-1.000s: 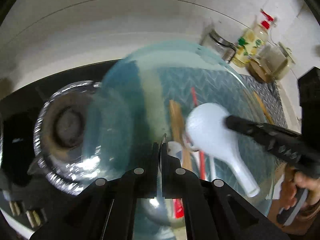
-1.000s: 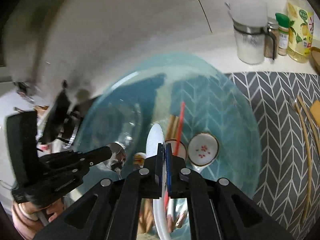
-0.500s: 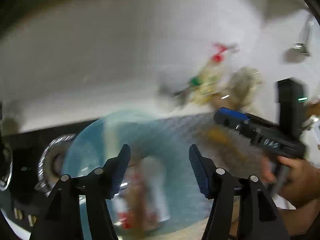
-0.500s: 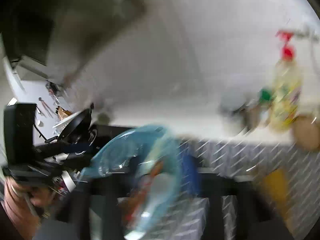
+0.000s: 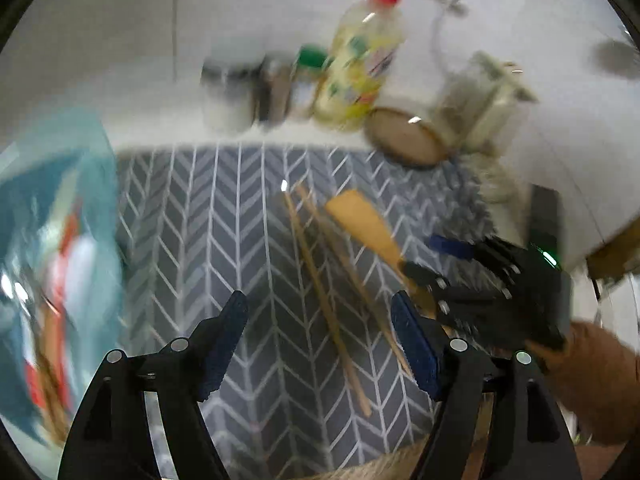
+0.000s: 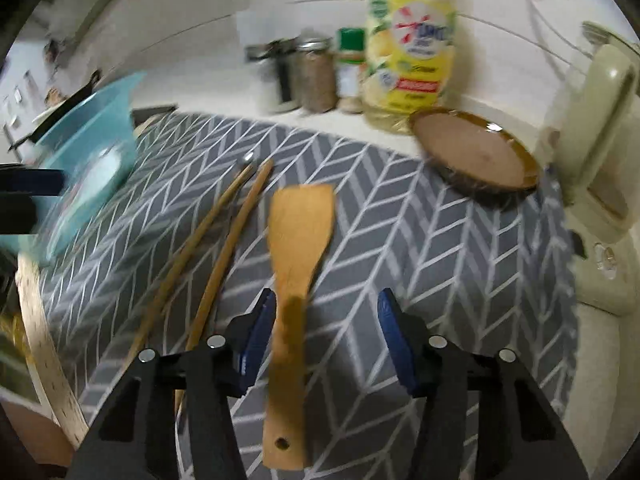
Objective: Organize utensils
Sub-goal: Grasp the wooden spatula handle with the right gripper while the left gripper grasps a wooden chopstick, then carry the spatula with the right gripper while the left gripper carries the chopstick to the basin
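Two wooden chopsticks [image 5: 320, 280] and a wooden spatula [image 5: 368, 224] lie on the grey herringbone mat [image 5: 200, 220]. My left gripper [image 5: 318, 300] hovers over the chopsticks, its jaws opening, nothing touching the pads. My right gripper [image 6: 327, 298] is above the spatula [image 6: 300, 220], whose handle lies on the mat between the closing jaws, close to the left finger and not pressed. The right gripper [image 5: 436, 260] also shows in the left wrist view over the spatula's handle. A blue bowl [image 5: 92, 168] at the left holds blurred red, white and wooden utensils.
Behind the mat stand a yellow oil bottle [image 6: 408, 60], jars [image 6: 316, 76] and a brown wooden dish [image 6: 476, 156]. A cream-coloured appliance [image 6: 600, 140] is at the right. The bowl [image 6: 92, 128] sits at the mat's left end. A hand [image 5: 600, 380] holds the right gripper.
Both grippers swung right from over the blue bowl to over the mat. Both went from shut to open, and the white spoon the right one held is gone from it.
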Demonstrator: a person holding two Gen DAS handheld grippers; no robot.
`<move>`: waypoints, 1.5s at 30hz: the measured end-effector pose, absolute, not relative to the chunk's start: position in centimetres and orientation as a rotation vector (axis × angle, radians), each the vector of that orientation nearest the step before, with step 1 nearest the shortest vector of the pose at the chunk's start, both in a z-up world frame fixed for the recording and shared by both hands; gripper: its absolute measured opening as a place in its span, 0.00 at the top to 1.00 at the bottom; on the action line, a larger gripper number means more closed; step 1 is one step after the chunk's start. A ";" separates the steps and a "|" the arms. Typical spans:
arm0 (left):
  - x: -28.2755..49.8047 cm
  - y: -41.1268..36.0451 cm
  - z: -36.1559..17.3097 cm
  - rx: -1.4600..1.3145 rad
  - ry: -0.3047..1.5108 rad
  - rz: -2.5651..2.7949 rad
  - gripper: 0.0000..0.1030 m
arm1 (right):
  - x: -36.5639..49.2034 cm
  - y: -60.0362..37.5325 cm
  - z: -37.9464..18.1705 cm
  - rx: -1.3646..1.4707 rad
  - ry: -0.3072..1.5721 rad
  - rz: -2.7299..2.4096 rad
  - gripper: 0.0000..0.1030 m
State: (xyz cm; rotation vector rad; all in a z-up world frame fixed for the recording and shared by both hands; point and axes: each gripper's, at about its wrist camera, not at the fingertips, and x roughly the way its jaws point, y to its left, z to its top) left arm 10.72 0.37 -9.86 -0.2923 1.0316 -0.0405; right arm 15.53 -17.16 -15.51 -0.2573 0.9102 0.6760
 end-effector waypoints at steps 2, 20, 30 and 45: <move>11.4 0.1 -11.6 -0.309 1.054 -0.015 0.33 | 15.5 -16.8 -16.3 -0.288 0.901 0.651 0.50; 14.1 -2.1 -16.7 -0.205 1.135 0.127 0.91 | 16.4 -22.1 -16.6 0.104 1.013 0.630 0.84; 11.8 -1.4 -11.4 -0.211 1.056 0.084 0.92 | 15.7 -22.6 -13.5 0.338 1.008 0.607 0.84; 8.2 5.3 -4.7 -0.182 0.956 0.083 0.92 | 12.6 -17.6 -9.5 0.251 0.910 0.530 0.99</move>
